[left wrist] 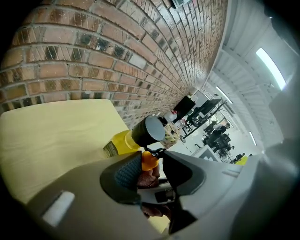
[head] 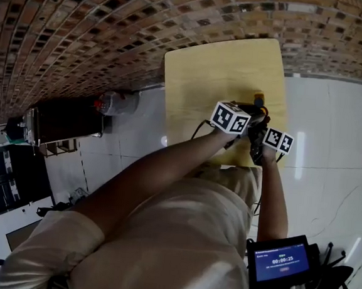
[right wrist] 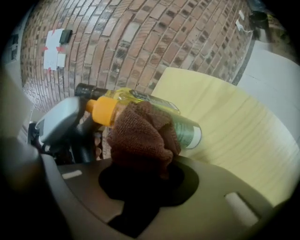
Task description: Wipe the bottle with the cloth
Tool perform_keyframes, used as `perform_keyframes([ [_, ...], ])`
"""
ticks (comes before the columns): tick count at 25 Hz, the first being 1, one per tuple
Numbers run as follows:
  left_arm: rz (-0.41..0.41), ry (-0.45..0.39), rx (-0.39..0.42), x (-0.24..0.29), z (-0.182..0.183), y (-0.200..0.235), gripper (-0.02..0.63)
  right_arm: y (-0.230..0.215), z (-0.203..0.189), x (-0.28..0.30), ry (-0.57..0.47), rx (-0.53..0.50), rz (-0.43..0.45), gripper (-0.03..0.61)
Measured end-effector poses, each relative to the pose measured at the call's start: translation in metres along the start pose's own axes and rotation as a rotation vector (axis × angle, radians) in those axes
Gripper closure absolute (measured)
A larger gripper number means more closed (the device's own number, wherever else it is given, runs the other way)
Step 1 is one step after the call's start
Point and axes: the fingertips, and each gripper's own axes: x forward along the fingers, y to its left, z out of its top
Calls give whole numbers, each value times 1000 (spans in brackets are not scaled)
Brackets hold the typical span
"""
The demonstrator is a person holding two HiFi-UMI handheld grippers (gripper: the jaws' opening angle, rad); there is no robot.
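Observation:
A bottle (right wrist: 188, 131) with an orange cap (right wrist: 104, 111) and a green label lies sideways over the pale yellow table (head: 206, 74). My left gripper (left wrist: 150, 162) is shut on that orange cap (left wrist: 149, 161); in the right gripper view its grey fingers (right wrist: 61, 123) sit at the cap's left. My right gripper (right wrist: 140, 174) is shut on a bunched brown cloth (right wrist: 140, 136), which presses on the bottle's middle. The cloth (left wrist: 148, 178) also shows behind the cap. In the head view both grippers (head: 256, 109) (head: 258, 126) meet near the table's front right, and the bottle (head: 259, 97) is mostly hidden.
A second yellow bottle with a black cap (left wrist: 149, 130) lies just beyond the held one, towards the brick wall (head: 84, 31). The table's front edge (head: 230, 161) is near my body. A small screen (head: 281, 261) stands at the lower right over the white floor.

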Motion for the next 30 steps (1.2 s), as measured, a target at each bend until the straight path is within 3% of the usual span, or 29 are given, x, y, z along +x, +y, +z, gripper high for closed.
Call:
perform_keyframes([
  [6,-2,9,-20,2,-1,2,453,-44,-4,8,22,150,-40,482],
  [11,57,-15,-117,3,1,7,454,-56,-3,14,-6,305,-41,483],
  [17,146,-83,-252,5,7,8,451,-42,3,-7,-82,263,-57,482],
  [21,147,-60,-144,3,8,2,346,-27,0,-25,-113,202,-36,482],
  [25,119,-4,4,-10,-2,-5,298,-20,-7,-42,-139,135,-62,482],
  [28,115,35,198,-27,0,-3,293,-15,-12,-50,-154,118,-62,482],
  [30,119,63,380,-38,10,1,287,-15,-16,-55,-159,118,-66,482],
])
